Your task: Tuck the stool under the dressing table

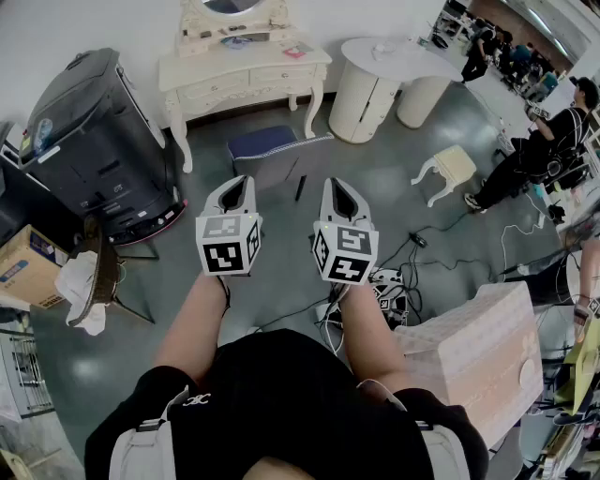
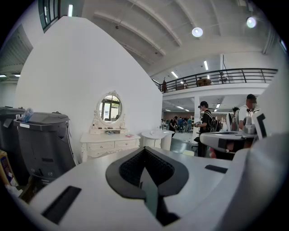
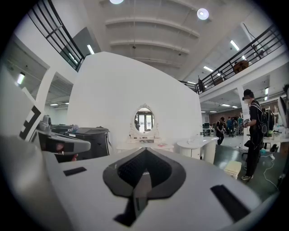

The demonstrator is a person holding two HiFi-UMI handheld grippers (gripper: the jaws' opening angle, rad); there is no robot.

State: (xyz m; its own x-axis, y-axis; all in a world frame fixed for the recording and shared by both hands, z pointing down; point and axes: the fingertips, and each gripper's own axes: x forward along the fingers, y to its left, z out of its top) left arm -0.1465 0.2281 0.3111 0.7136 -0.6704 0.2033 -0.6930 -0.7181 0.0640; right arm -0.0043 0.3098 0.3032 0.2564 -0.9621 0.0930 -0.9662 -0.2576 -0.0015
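Clenched jaws on both tools: the left gripper (image 1: 240,180) and the right gripper (image 1: 339,184) are each pressed shut with nothing between the pads. They are held side by side above the floor (image 1: 281,281), a glossy grey-green surface that mirrors the ceiling lights.

Far ahead, a cream dressing table (image 1: 246,77) with an oval mirror (image 2: 110,108) stands against a white partition wall (image 1: 112,23). Just in front of it, on the near side, sits a blue-topped seat (image 1: 263,142).

The cream stool (image 1: 450,169), with curved legs, stands on the bare floor off to the right. It is well apart from the dressing table, near a round white table (image 1: 384,82).

At the left are tall dark bins (image 1: 94,141), a cardboard box (image 1: 28,267) and a small folding stand draped with white cloth (image 1: 86,291). Black cables (image 1: 412,258) trail over the floor at the right, beside a pale patterned box (image 1: 478,347). People (image 1: 544,141) stand at the far right. Both gripper views show a railed upper gallery (image 2: 221,76) beyond the partition.
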